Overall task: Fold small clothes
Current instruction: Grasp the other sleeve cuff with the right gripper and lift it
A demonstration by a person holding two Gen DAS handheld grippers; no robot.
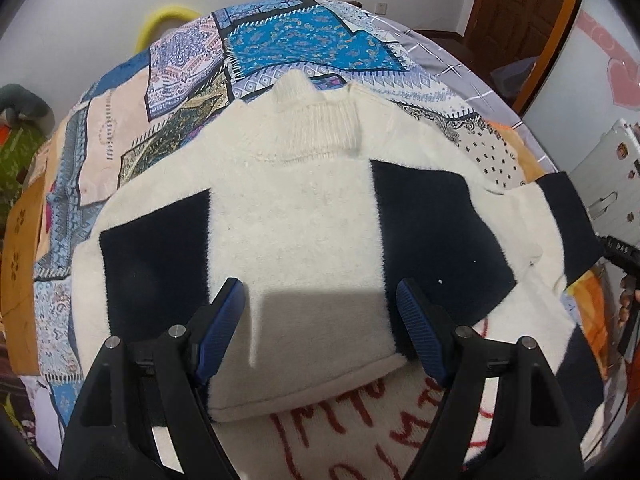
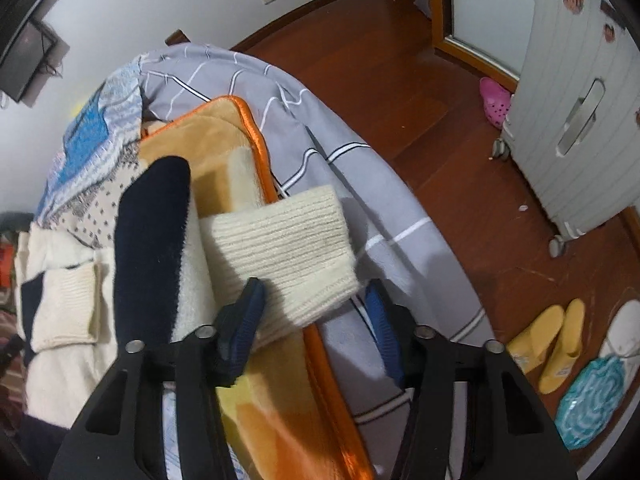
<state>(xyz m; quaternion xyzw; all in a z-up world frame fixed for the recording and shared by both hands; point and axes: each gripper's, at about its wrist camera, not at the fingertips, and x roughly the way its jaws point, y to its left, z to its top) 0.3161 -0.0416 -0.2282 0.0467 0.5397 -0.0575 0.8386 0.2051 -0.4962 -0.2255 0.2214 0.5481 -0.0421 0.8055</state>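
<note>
While both tools tilt steeply down over the bed [image 2: 360, 184], the left gripper [image 1: 320, 300] spreads wide, empty, above the folded cream-and-navy sweater [image 1: 296, 216], and the right gripper [image 2: 316, 296] stands half-open astride the ribbed cuff [image 2: 280, 248] near the bed's edge.

- sweater [image 1: 296, 216]: fuzzy cream knit w/ navy patches, ribbed collar; ribbed cuff [image 2: 280, 252]
- left gripper [image 1: 320, 308] & right gripper [image 2: 316, 300]: matt black plastic, ridged blue pads, metal pins
- blanket [image 2: 224, 160]: plush orange fleece, shiny trim
- floor [image 2: 400, 100]: glossy wood
- suitcase [image 2: 568, 120]: ribbed white plastic
</note>
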